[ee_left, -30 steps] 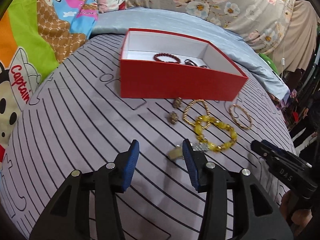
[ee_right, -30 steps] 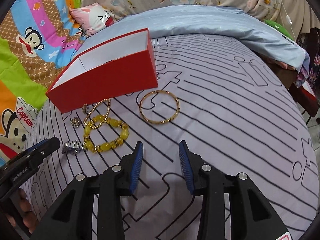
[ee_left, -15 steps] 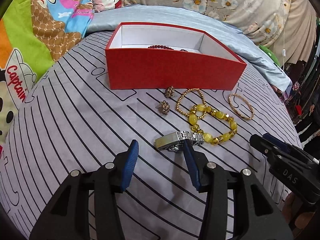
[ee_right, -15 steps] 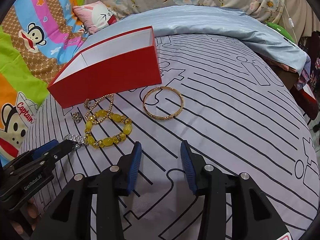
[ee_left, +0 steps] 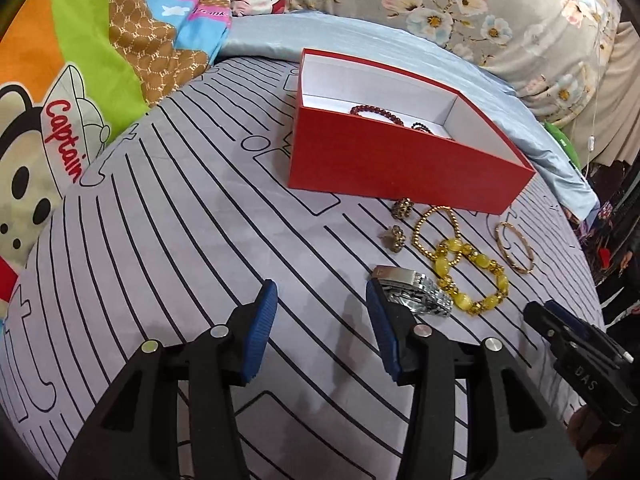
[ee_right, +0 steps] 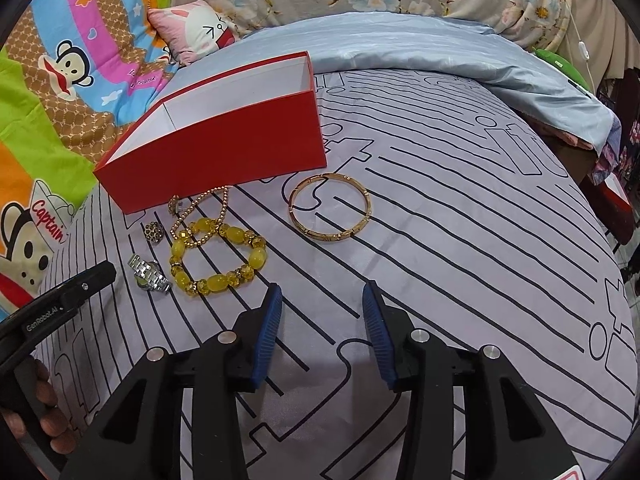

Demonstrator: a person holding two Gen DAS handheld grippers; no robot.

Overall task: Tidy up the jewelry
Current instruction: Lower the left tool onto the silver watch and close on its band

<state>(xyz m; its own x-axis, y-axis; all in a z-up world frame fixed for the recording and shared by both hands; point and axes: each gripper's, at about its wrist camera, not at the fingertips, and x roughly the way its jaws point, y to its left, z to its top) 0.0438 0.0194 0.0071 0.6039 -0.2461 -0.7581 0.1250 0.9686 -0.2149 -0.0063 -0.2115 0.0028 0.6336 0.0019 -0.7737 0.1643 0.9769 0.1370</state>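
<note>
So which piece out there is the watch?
Start at the red box on the striped bedspread; the loose jewelry lies in front of it. The watch lies farthest from the box, touching the yellow bead bracelet. It alone is silver, with a flat metal-link band.

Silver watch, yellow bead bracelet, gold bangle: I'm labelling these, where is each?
Silver watch (ee_left: 416, 290): left wrist view, on its metal band.
Yellow bead bracelet (ee_right: 256, 260): right wrist view, on a large bead.
Gold bangle (ee_right: 366, 204): right wrist view, on its right rim.

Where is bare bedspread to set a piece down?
Free: the striped bedspread right of the gold bangle, and left of the red box. Crowded: between box and silver watch, around the yellow bead bracelet.
</note>
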